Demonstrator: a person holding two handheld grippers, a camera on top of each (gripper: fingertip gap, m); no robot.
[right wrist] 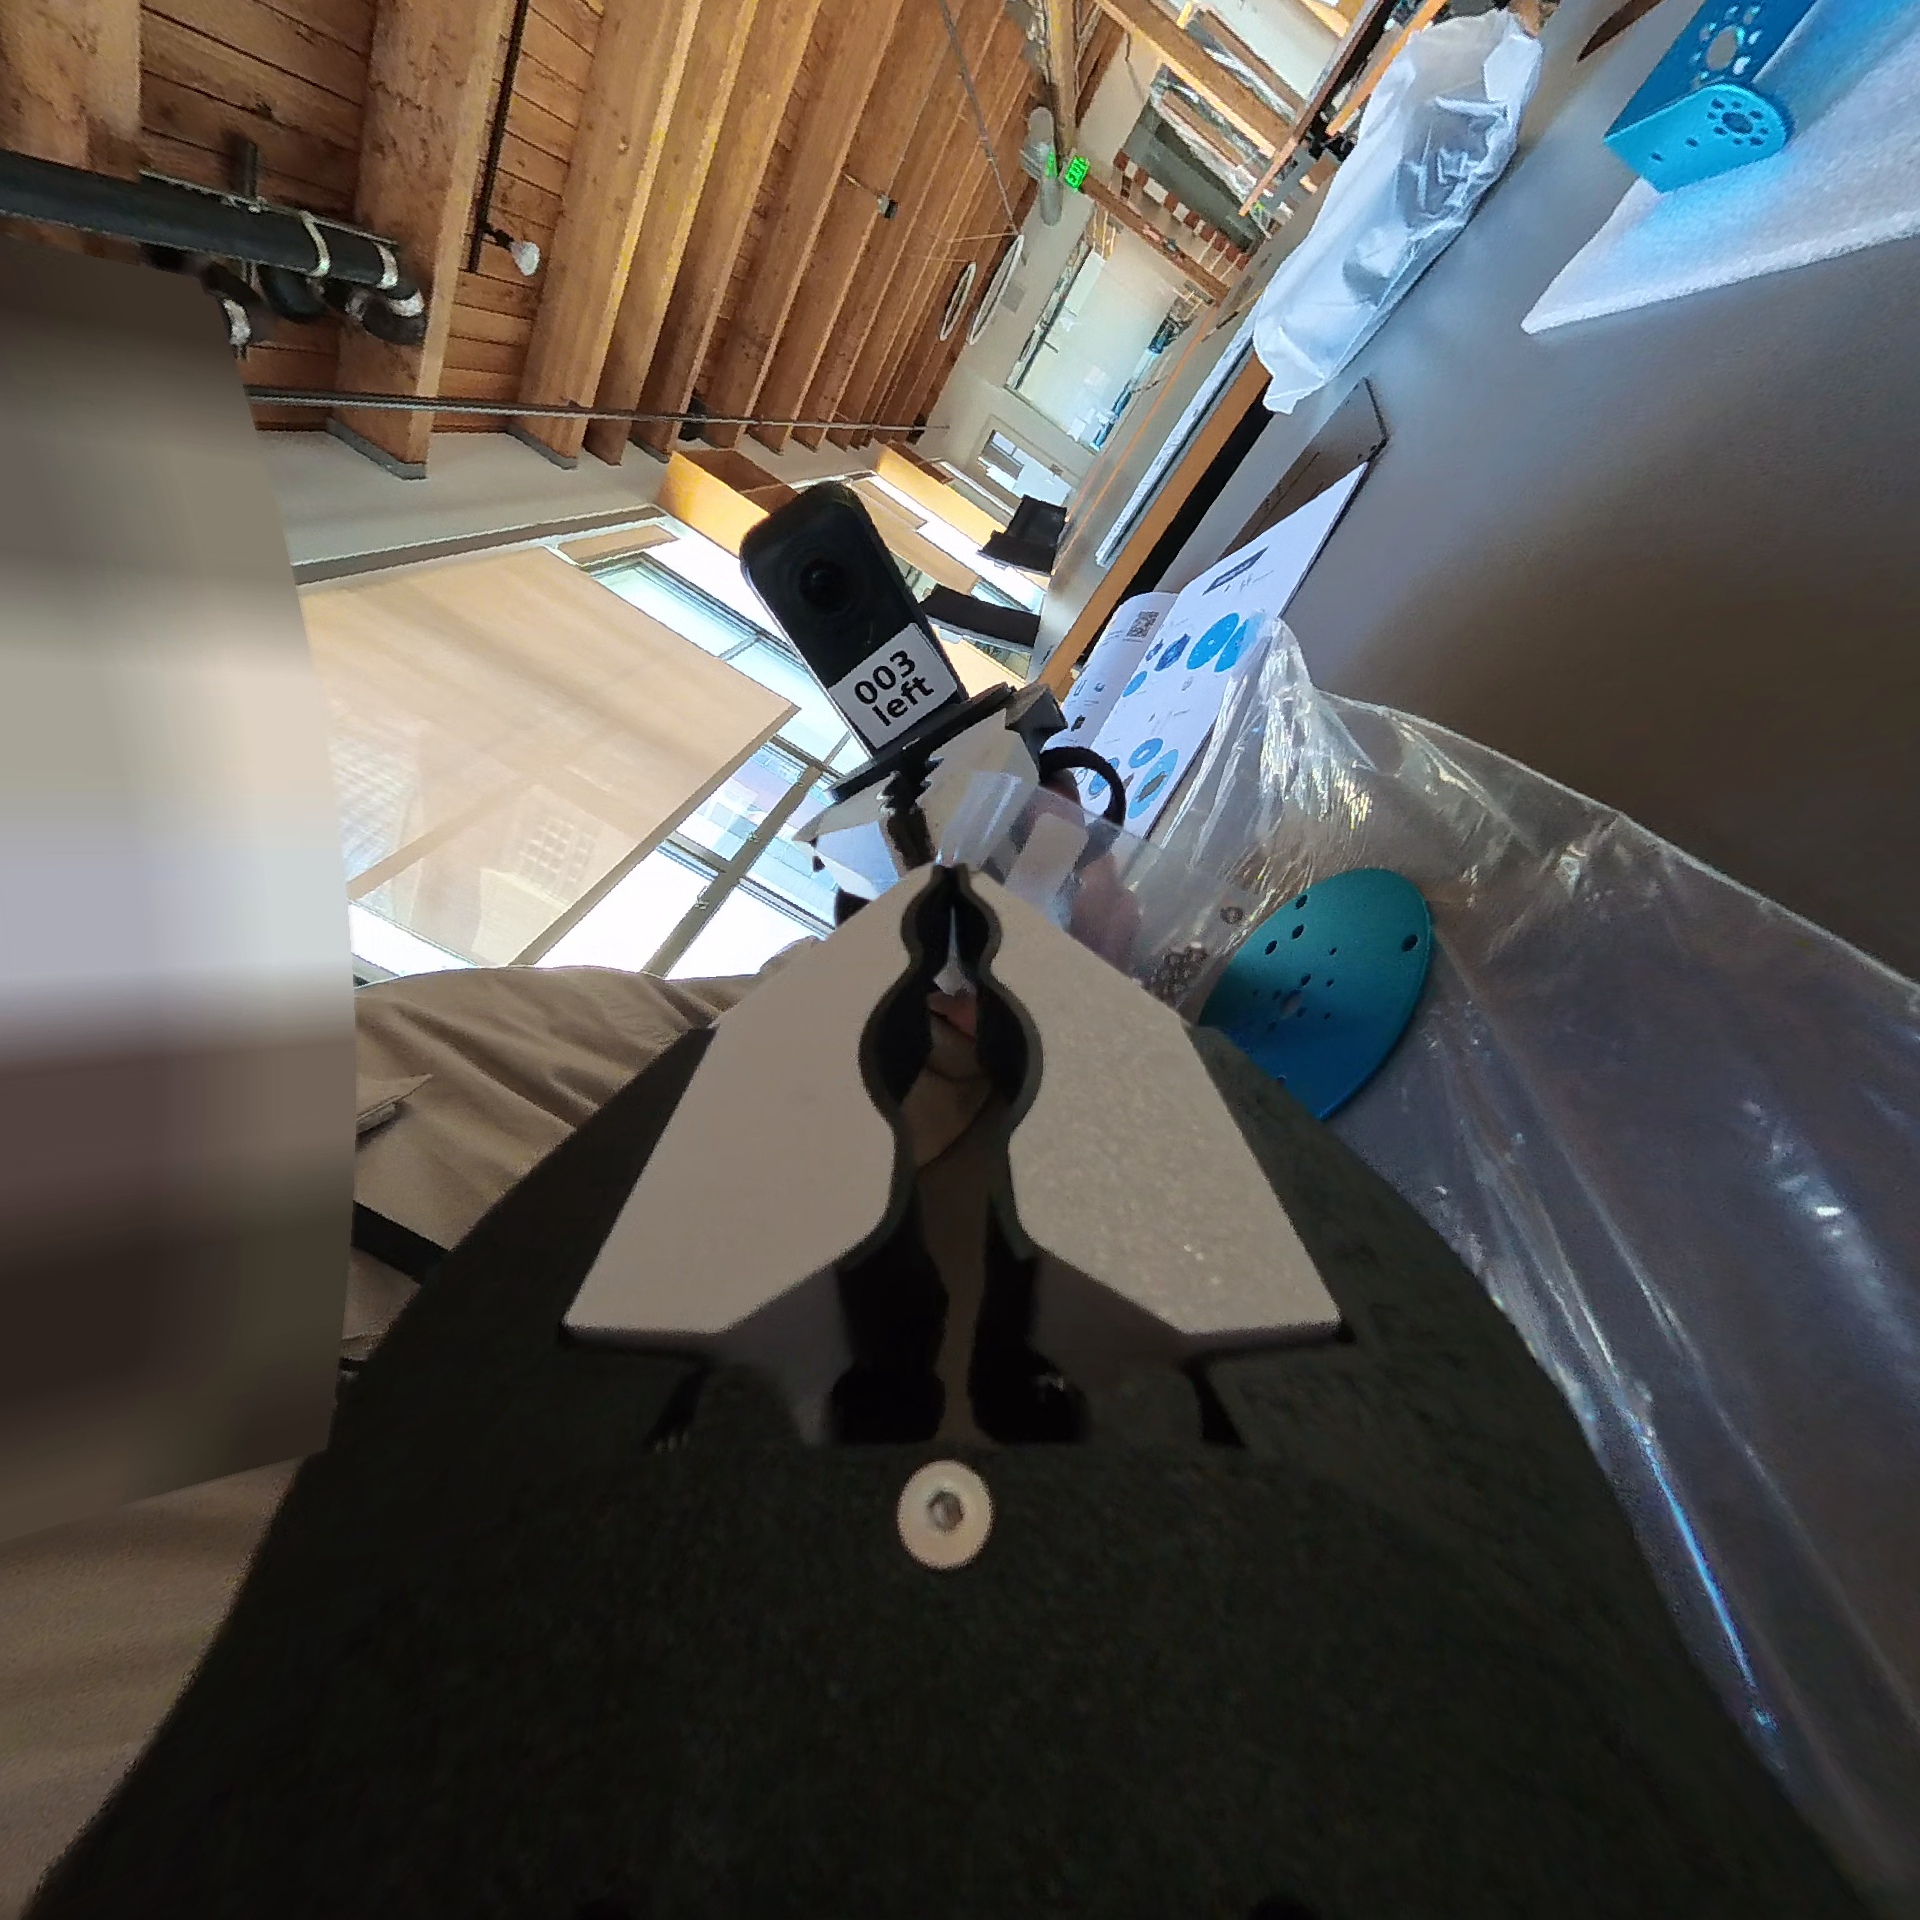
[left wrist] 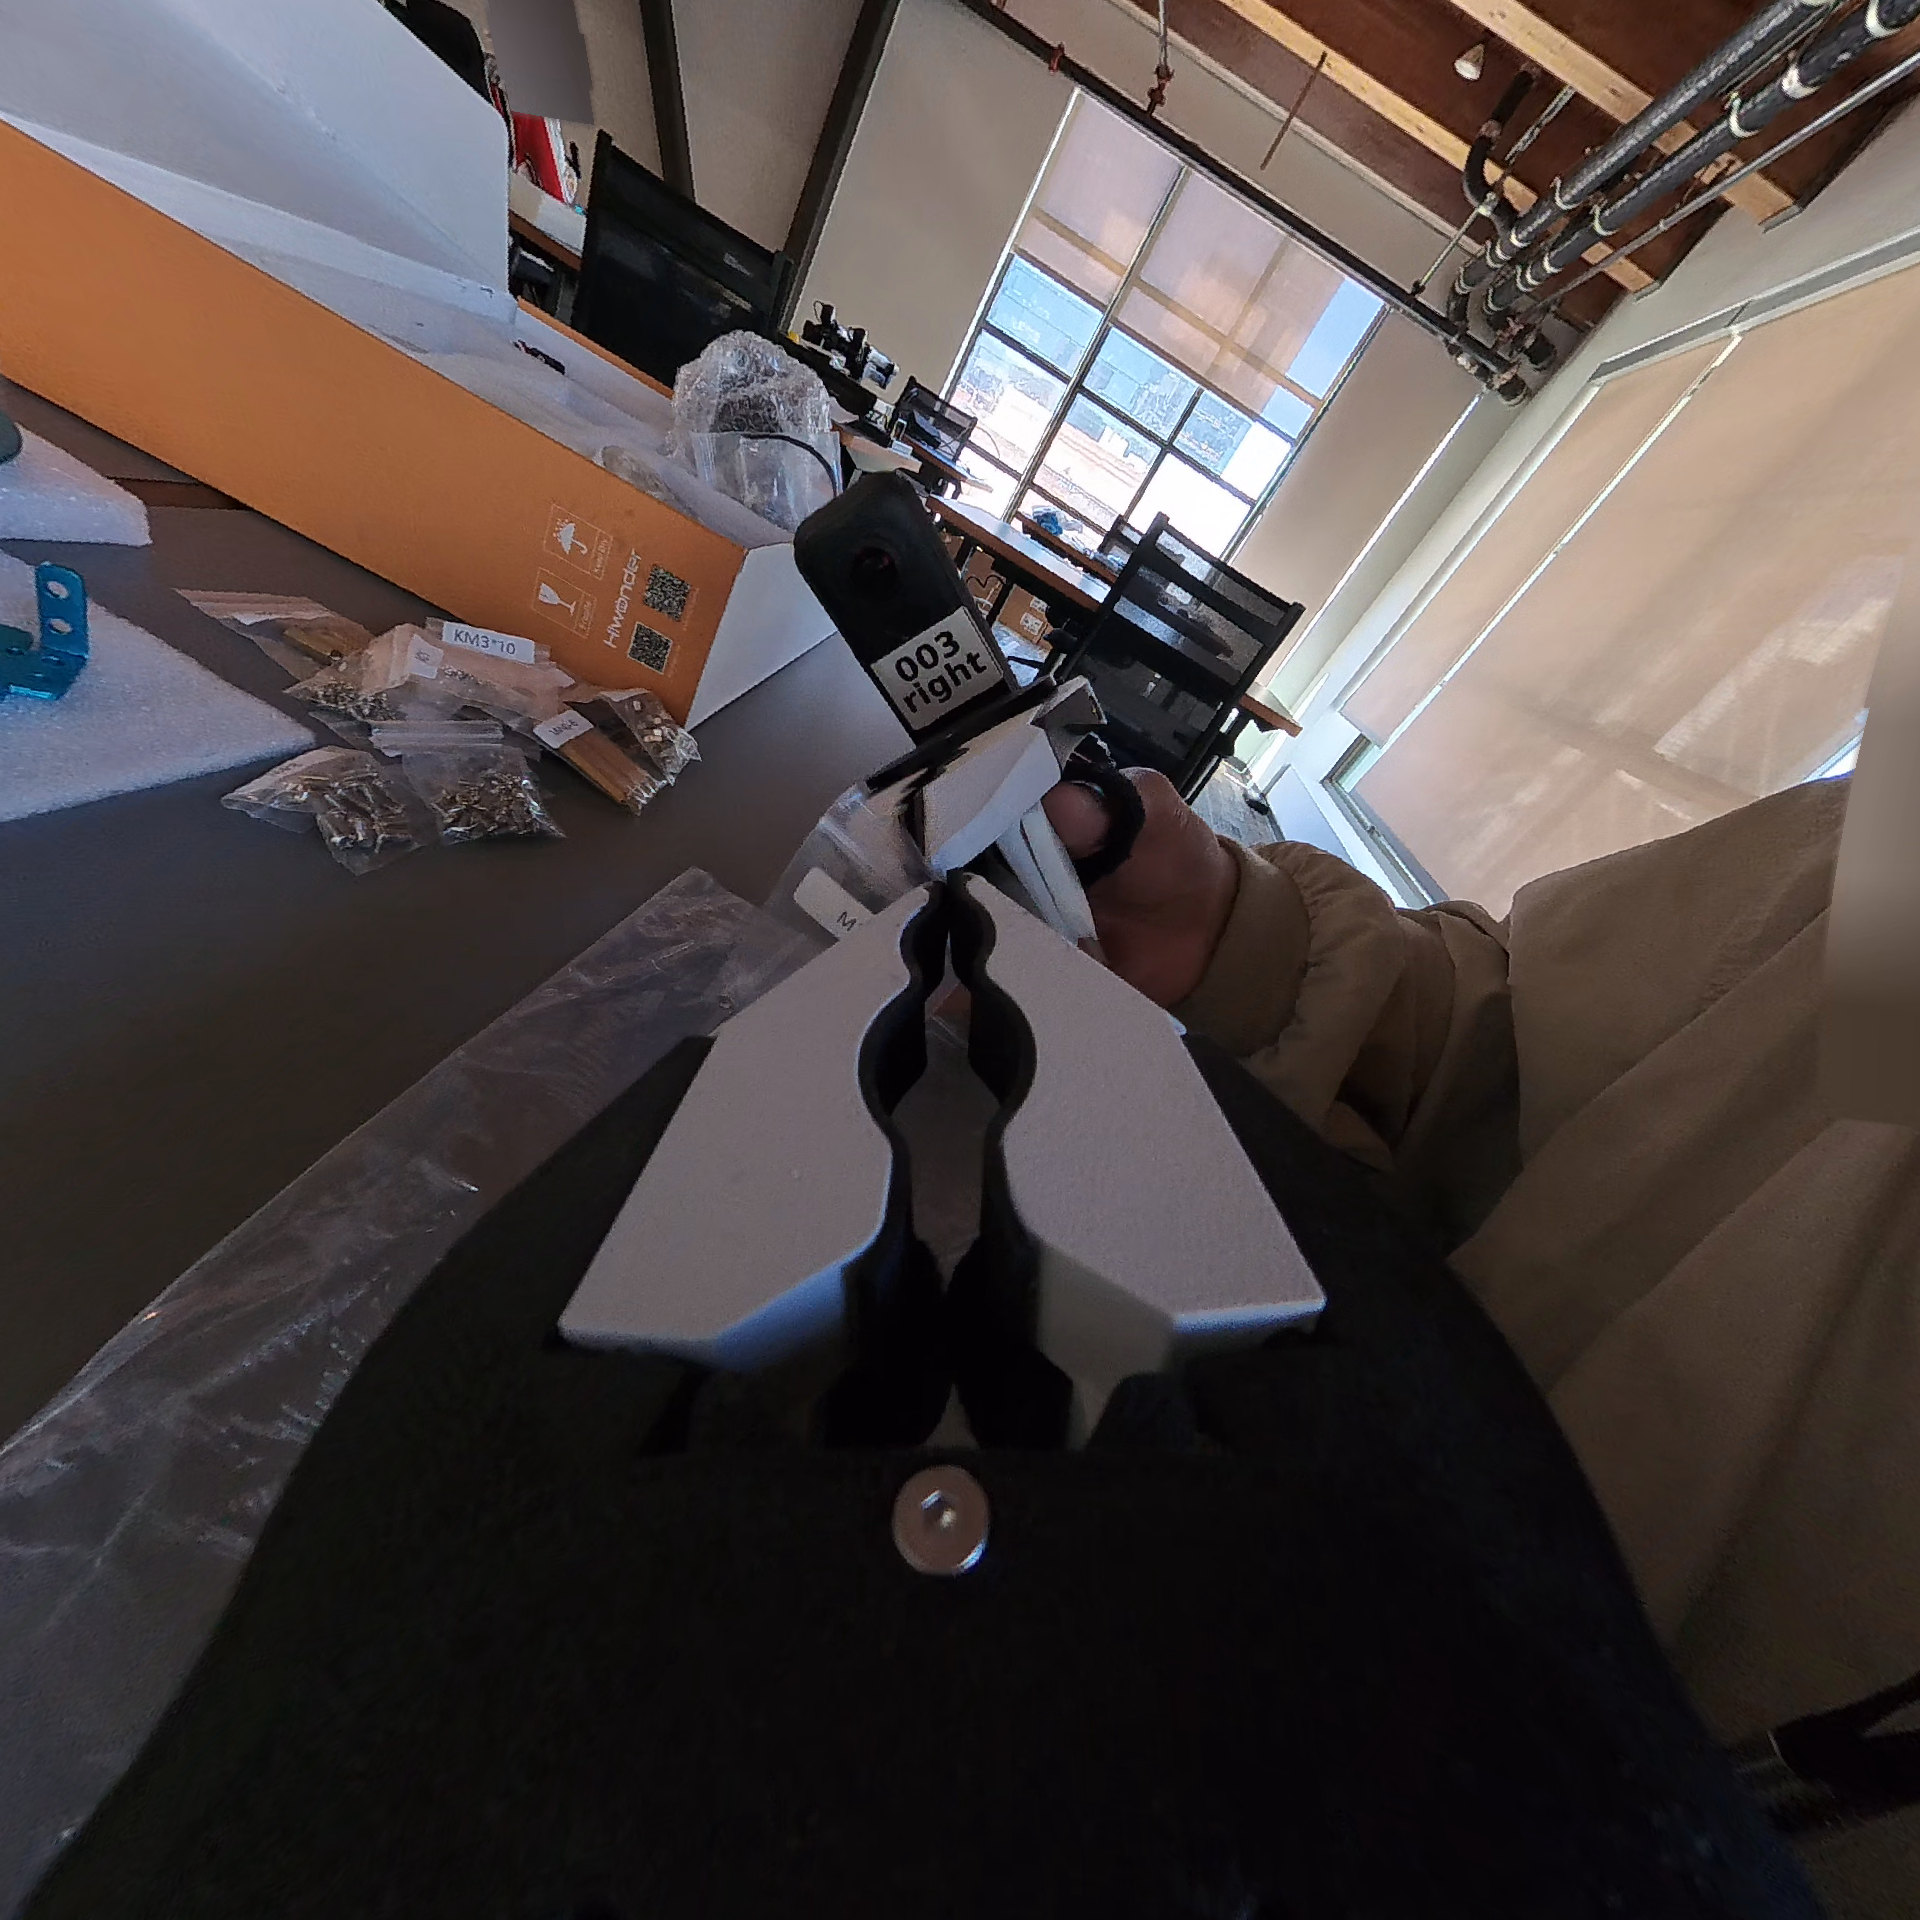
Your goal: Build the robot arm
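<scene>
Now my left gripper (left wrist: 948,902) and right gripper (right wrist: 948,891) both clench one small clear plastic bag (left wrist: 847,868), its contents hidden.

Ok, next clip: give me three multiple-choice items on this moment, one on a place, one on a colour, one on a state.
1. Where do the small screw bags lie?
A) inside the orange box
B) on the dark table, in front of the orange box
C) on a chair

2. What colour is the perforated round disc behind the clear plastic?
A) teal blue
B) red
C) white

3. How does the left gripper stand?
A) wide open
B) out of view
C) closed at the tips on a small clear bag

Answers: B, the bags rest on bare tabletop beside the box; A, the disc shows teal through the film; C, only a thin slit remains between the tips.
</scene>
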